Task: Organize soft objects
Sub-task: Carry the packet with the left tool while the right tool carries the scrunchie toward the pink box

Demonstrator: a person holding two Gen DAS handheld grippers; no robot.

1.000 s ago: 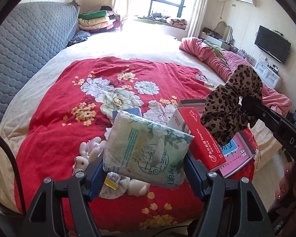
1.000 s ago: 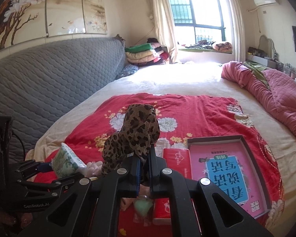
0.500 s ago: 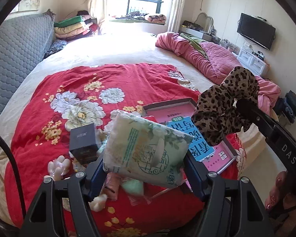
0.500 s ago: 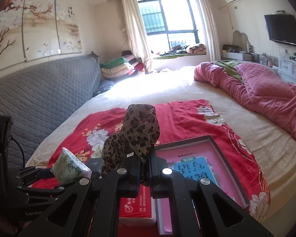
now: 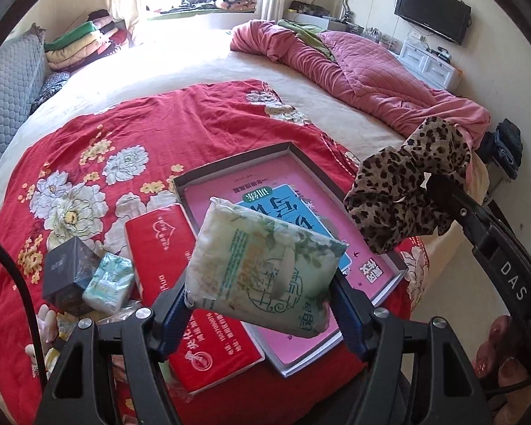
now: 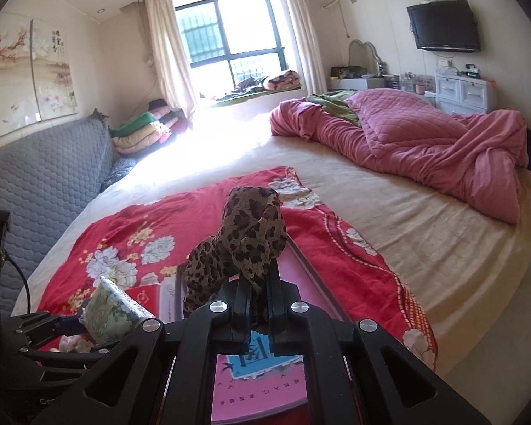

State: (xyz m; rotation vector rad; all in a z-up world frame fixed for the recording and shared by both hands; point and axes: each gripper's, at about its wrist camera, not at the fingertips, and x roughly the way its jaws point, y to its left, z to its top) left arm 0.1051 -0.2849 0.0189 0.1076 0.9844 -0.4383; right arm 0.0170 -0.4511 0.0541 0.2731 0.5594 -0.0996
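Note:
My left gripper (image 5: 262,294) is shut on a soft green-and-white tissue pack (image 5: 265,269) and holds it in the air above the open grey box (image 5: 290,148) with the pink book inside. The pack also shows in the right wrist view (image 6: 113,308). My right gripper (image 6: 253,304) is shut on a leopard-print scrunchie (image 6: 244,244) and holds it above the box; the scrunchie also shows in the left wrist view (image 5: 407,191), to the right of the pack.
On the red floral blanket (image 5: 141,134) lie a red tissue pack (image 5: 180,283), a small green tissue pack (image 5: 108,283), a dark cube box (image 5: 67,272) and a plush toy (image 5: 46,322). A pink quilt (image 6: 424,141) lies at the far right. The bed edge is close on the right.
Both grippers have swung to the right with their loads. The views now centre on the grey box and book instead of the blanket's left part.

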